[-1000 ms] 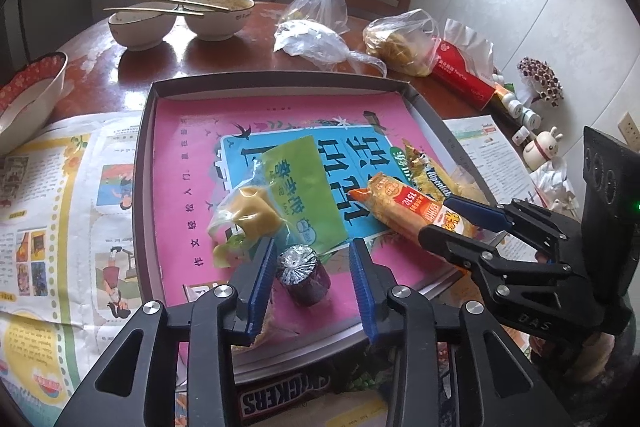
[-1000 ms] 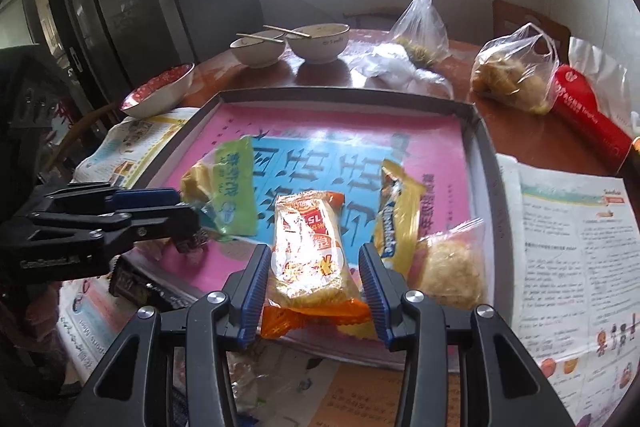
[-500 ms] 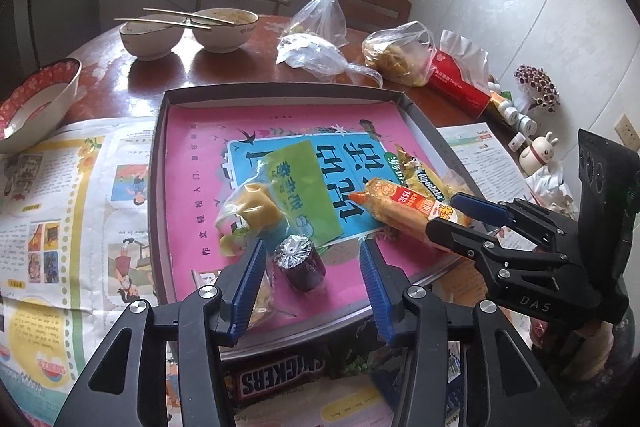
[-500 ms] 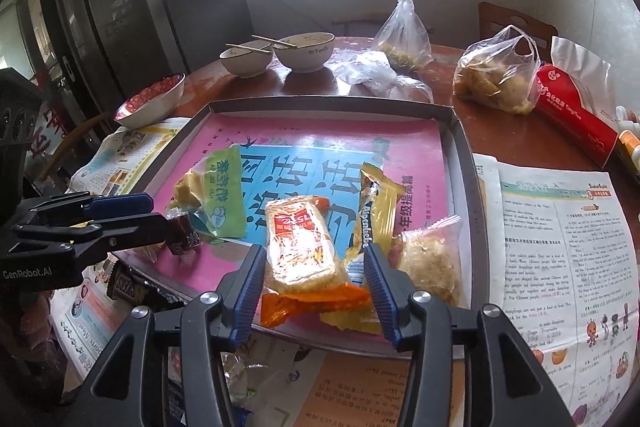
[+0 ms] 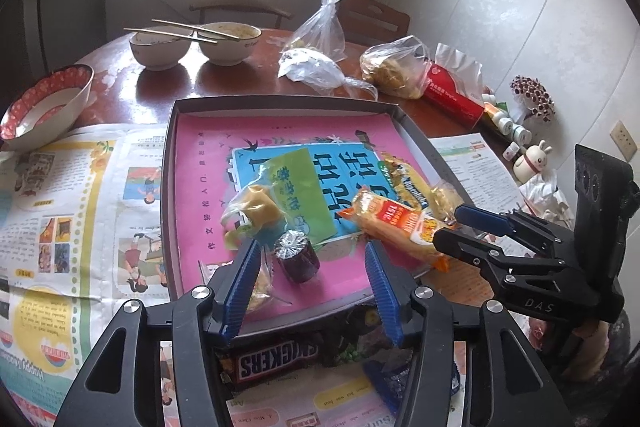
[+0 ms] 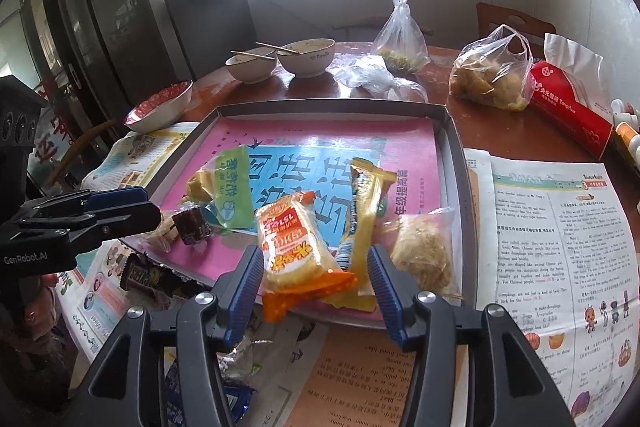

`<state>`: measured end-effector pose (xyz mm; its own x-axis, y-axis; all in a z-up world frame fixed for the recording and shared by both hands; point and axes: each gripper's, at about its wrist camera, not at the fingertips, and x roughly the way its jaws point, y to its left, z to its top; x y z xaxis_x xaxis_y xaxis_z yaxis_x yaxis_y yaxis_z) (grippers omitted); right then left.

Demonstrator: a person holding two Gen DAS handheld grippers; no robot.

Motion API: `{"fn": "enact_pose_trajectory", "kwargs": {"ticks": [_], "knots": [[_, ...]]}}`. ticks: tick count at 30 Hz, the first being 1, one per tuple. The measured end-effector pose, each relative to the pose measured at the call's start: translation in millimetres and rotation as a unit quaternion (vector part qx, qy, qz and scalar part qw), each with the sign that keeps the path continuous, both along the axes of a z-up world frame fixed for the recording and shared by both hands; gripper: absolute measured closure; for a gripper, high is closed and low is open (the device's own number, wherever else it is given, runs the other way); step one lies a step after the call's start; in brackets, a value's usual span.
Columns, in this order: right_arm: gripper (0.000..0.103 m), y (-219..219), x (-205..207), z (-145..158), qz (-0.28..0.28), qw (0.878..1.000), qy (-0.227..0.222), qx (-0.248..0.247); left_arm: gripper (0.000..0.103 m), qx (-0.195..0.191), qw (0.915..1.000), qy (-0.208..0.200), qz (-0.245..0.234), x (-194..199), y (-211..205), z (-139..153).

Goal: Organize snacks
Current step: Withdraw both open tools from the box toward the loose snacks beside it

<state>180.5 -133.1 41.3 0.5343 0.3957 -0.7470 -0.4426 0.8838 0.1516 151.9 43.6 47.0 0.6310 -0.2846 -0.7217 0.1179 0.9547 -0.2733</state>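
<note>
Now opening wider: left gripper [image 5: 310, 261] jaws around dark foil-topped cup snack [image 5: 295, 255], right gripper [image 6: 316, 267] jaws around orange cracker packet [image 6: 294, 251], neither gripping.

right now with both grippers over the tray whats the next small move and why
Probably ease both grippers back off the tray. The left gripper has its jaws opening around the foil-topped candy, which stands free on the tray, and the right gripper is opening around the orange snack pack, which lies over the tray's near edge. Both look released, so backing away clears room for the Snickers bar.
</note>
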Motion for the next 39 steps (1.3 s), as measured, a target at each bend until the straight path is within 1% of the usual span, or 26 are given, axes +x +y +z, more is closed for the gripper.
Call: {"fn": "enact_pose_trajectory", "kwargs": {"ticks": [2, 6, 12, 24, 39], "knots": [[0.047, 0.1, -3.1, 1.7, 0.002, 1.000, -0.003, 0.001, 0.046, 0.000, 1.0000, -0.002, 0.000, -1.6, -0.7, 1.0], [0.043, -0.5, -8.4, 5.4, 0.005, 1.000, -0.009, 0.005, 0.039, -0.002, 1.0000, -0.006, 0.001, -6.5, -0.9, 2.8], [0.039, -0.7, -17.2, 10.0, 0.010, 1.000, -0.018, 0.012, 0.035, -0.005, 0.9999, -0.007, 0.008, -13.2, 2.1, 4.4], [0.036, 1.7, -36.9, 14.2, 0.029, 0.999, -0.033, 0.017, 0.034, 0.000, 0.9999, -0.012, 0.004, -30.1, -2.6, 5.1], [0.035, 5.9, -57.0, 8.6, 0.047, 0.998, -0.037, 0.015, 0.034, 0.002, 1.0000, -0.004, 0.008, -52.7, -2.6, -8.5]]}}
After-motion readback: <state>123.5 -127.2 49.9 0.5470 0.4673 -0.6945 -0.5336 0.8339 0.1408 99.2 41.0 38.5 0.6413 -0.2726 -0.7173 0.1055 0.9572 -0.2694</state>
